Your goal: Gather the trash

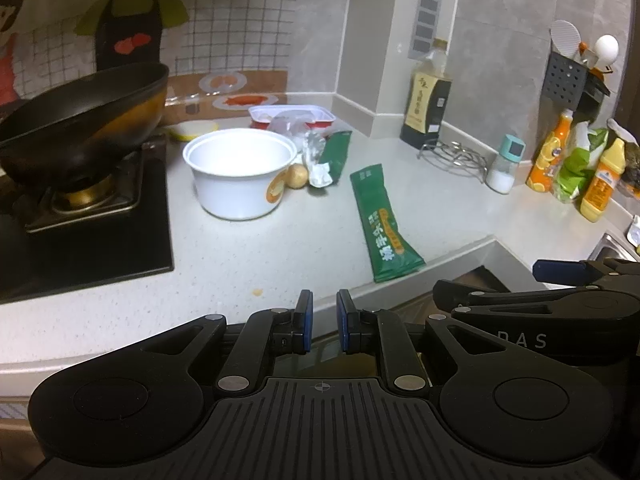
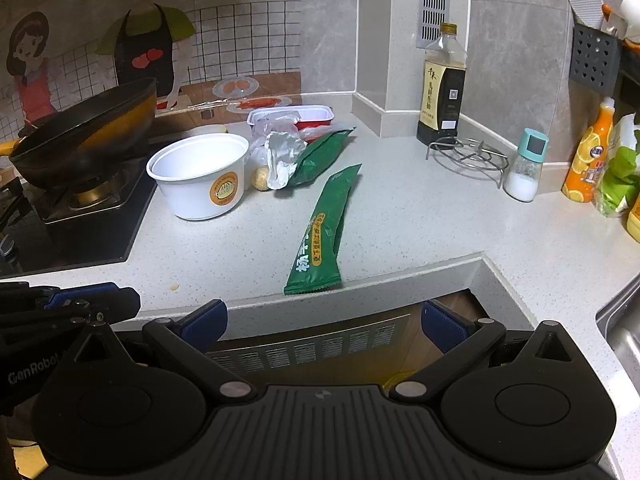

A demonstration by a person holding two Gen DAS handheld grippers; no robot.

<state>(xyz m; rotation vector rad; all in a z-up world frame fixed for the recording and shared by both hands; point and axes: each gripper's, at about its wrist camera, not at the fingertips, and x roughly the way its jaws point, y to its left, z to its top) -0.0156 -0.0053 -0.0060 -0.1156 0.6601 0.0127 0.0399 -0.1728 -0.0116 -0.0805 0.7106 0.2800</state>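
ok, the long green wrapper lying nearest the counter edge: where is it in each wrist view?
Left wrist: long green wrapper lies right of centre, running down to the counter edge, right of the white bowl.
Right wrist: long green wrapper lies at centre, its lower end at the counter edge, right of the white bowl.
Shared landmark: the dark sauce bottle by the wall.

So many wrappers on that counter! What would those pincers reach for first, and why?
Probably the right gripper should ease forward to the long green wrapper. Its fingers are spread wide and empty, and that wrapper lies alone at the countertop edge, nearest to it.
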